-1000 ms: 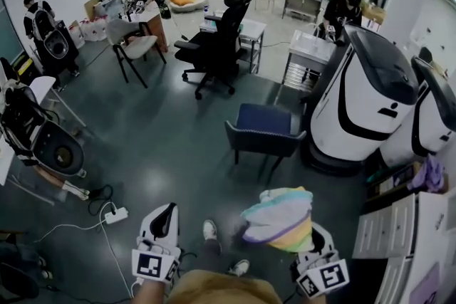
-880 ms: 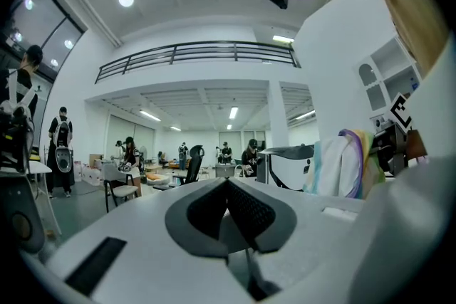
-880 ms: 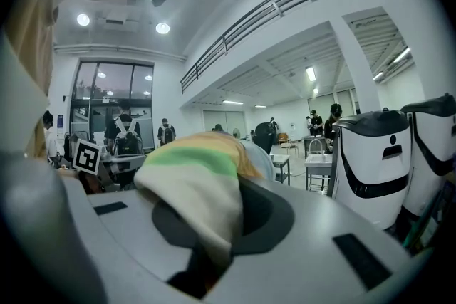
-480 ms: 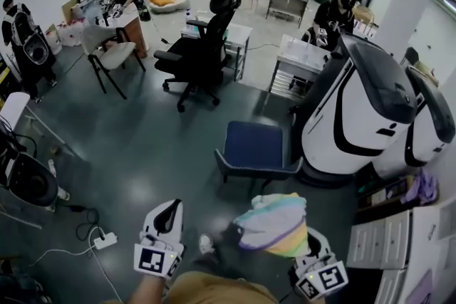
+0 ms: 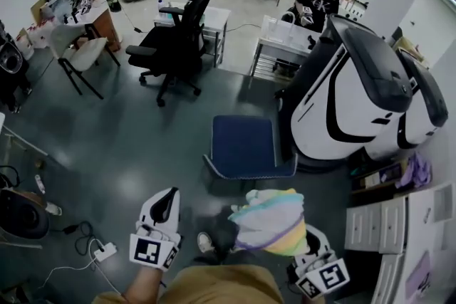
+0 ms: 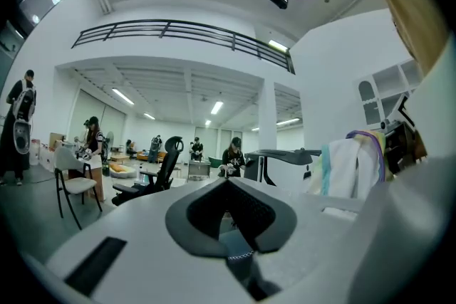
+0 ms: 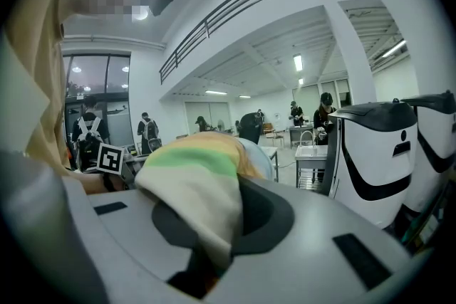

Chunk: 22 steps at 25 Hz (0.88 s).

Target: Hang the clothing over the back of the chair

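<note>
Evidently, the left gripper [image 5: 164, 204] was carried level and empty. Its jaws were a little apart, and only the chair's blue edge was seen through the gap; this was probably so that it was free for spreading the cloth. Ahead of both grippers, nearer the right one's line, the blue armchair [image 5: 244, 146] was stood with its back apparently turned toward the person, so the back would be met first.

The pastel-striped clothing [image 5: 274, 221] was held bunched in the right gripper [image 7: 203, 263]. The jaws were clamped on a fold, and the rest was heaped over the gripper's top so that nothing was dragged. The garment was judged well short of the chair back, with no part touching it.

A dark, glossy floor [image 5: 142, 146] was spread beneath. A white power strip [image 5: 105, 250] was laid left of the left gripper, and a black office chair [image 5: 178, 46] was placed far ahead. White robot shells [image 5: 349, 103] and a drawer cabinet [image 5: 377, 224] were stood right of the right gripper.
</note>
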Available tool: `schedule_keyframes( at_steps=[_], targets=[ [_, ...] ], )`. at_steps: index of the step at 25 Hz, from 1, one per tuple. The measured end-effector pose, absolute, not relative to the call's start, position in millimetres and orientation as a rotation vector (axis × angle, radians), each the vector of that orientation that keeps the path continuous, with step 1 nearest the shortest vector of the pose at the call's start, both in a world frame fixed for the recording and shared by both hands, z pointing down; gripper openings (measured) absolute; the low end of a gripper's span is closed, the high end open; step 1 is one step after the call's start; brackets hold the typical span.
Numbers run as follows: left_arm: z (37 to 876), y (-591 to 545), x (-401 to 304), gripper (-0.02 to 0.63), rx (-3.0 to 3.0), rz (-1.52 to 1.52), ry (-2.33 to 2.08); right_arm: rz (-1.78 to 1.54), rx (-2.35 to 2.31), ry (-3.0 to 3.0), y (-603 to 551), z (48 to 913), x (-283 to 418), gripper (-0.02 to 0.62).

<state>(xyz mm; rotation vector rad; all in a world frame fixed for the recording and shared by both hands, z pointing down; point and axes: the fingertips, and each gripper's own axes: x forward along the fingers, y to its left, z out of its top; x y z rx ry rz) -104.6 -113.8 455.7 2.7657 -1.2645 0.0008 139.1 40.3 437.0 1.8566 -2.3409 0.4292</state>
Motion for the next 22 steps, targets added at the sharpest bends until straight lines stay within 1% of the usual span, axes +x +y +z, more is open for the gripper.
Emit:
schedule_keyframes(
  at_steps=[7,13,22],
  targets=[
    [471.4,-156.0,-81.8,0.005,2.738,0.016,-1.260,0.468,1.800,-2.400,-11.0,446.8,142.0,0.057],
    [456.7,-176.2,-73.6,0.005,2.703,0.021,-1.358,0.545,1.681,-2.472,-50.2,466.4,150.6,0.057],
    [455.2,-181.2,-92.3,0.005,2.618,0.032,-1.494,0.605,1.572,-2.505,-112.9,500.2,159.5,0.058]
  ],
)
